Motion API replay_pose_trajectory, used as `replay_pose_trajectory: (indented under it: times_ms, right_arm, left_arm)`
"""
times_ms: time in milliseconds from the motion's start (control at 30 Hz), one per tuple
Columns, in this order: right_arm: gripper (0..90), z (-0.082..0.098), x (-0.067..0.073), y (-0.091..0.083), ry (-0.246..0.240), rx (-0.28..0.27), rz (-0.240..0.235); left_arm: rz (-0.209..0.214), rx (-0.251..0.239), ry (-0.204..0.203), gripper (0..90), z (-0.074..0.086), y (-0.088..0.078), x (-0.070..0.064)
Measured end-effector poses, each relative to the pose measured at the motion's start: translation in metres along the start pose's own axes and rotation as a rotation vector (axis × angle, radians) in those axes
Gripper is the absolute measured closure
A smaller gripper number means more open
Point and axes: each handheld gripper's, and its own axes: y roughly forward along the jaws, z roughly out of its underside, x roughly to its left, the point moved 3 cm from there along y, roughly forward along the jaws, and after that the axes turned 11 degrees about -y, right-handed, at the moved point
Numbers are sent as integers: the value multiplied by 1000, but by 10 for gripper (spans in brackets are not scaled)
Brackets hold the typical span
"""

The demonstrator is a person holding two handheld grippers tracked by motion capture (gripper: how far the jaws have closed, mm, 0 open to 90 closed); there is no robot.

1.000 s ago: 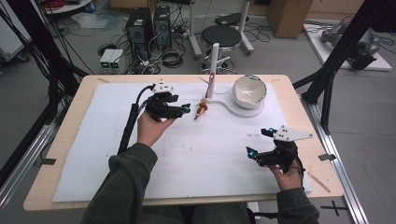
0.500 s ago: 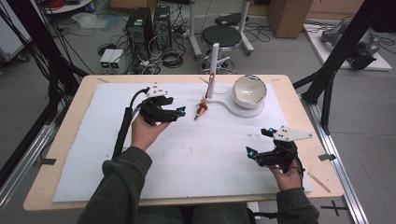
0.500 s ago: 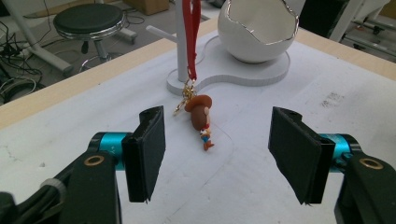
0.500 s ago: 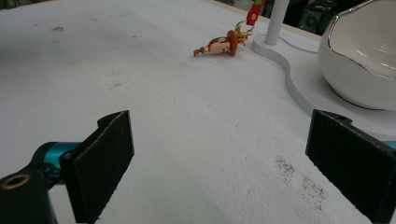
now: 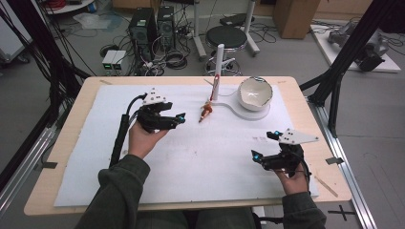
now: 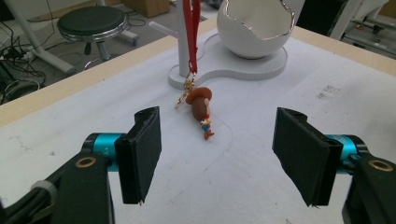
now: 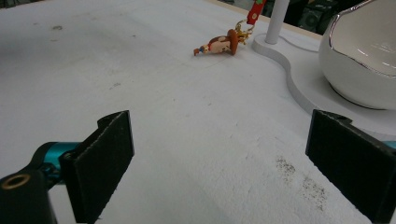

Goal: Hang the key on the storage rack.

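A small cowboy figurine (image 5: pixel 207 112) lies on the white mat, hung by a red strap (image 6: pixel 191 32) from a white post (image 5: pixel 218 71). The post stands on a white stand (image 5: pixel 239 110). My left gripper (image 5: pixel 179 119) is a short way left of the figurine, open. Its jaws have just been opening, and nothing is between them. In the left gripper view the figurine (image 6: pixel 201 109) lies ahead of the left gripper (image 6: pixel 219 158), beyond the fingertips. My right gripper (image 5: pixel 264 145) rests open at the near right. In its own view the right gripper (image 7: pixel 219 168) has bare mat between its jaws and the figurine (image 7: pixel 218 45) far off.
A white egg-shaped bowl (image 5: pixel 255 93) with a silver rim sits on the right end of the stand. The white mat (image 5: pixel 191 162) covers most of the wooden table (image 5: pixel 57 143). A stool, computers and cables are on the floor behind the table.
My left hand has drawn back to the left, away from the figurine, which lies where it was. The right hand has kept still.
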Motion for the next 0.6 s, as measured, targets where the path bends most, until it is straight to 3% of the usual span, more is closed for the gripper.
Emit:
replay_pose_trajectory:
  times_ms: [600]
  right_arm:
    - [67, 0, 0, 2, -3, 4, -2]
  left_arm:
    - [2, 1, 10, 248, 13, -15, -1]
